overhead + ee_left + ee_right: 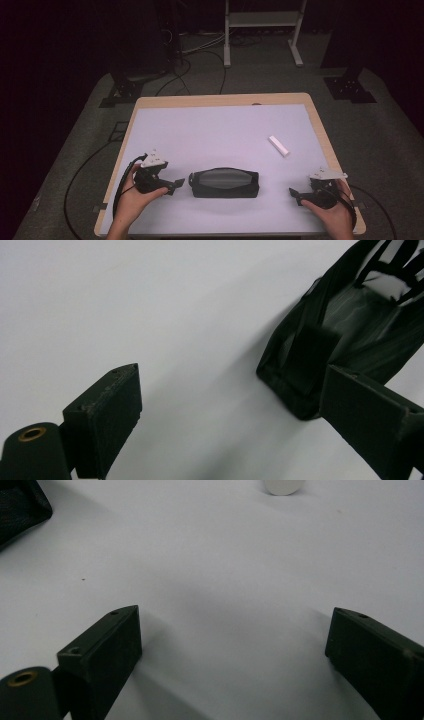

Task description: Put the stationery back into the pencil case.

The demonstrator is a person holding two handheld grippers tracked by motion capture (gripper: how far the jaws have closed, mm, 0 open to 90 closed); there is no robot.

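Observation:
A black zip pouch (pixel 225 183) lies flat near the front middle of the white table top (pixel 215 130). My left gripper (pixel 176 185) sits just left of the pouch's end, held in a hand, jaws pointing toward it. In the left gripper view the left gripper (pixel 230 375) is open; the pouch (pixel 350 330) lies ahead, next to the right jaw and not between the jaws. My right gripper (pixel 295 196) rests at the front right, open (pixel 232 612) over bare table. A small white block (pixel 278 145) lies behind it, also seen as a white block (pixel 283 486).
The white sheet covers a wooden table whose rim (pixel 220 99) shows at the back and sides. Cables (pixel 75 175) trail off the left edge to the floor. A metal stand (pixel 262 30) and dark equipment bases stand beyond the table.

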